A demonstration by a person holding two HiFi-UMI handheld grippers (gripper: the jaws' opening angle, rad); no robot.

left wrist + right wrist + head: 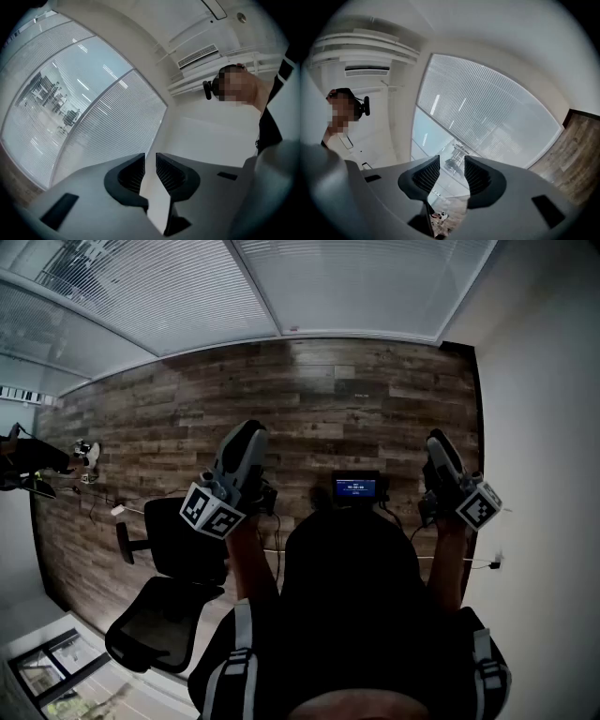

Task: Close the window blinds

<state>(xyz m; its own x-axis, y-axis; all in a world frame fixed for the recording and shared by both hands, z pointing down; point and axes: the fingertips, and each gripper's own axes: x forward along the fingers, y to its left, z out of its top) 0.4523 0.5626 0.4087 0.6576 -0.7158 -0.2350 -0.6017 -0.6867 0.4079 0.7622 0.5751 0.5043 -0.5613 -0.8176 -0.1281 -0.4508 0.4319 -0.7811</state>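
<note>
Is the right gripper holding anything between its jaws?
No, the right gripper has its jaws apart and nothing stands between them.

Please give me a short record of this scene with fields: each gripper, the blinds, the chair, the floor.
left gripper: fingers a little apart, nothing between
right gripper: fingers apart, nothing between
blinds: lowered over one pane; the glass pane beside it is uncovered
office chair: black, left side of head view
floor: dark wood planks
</note>
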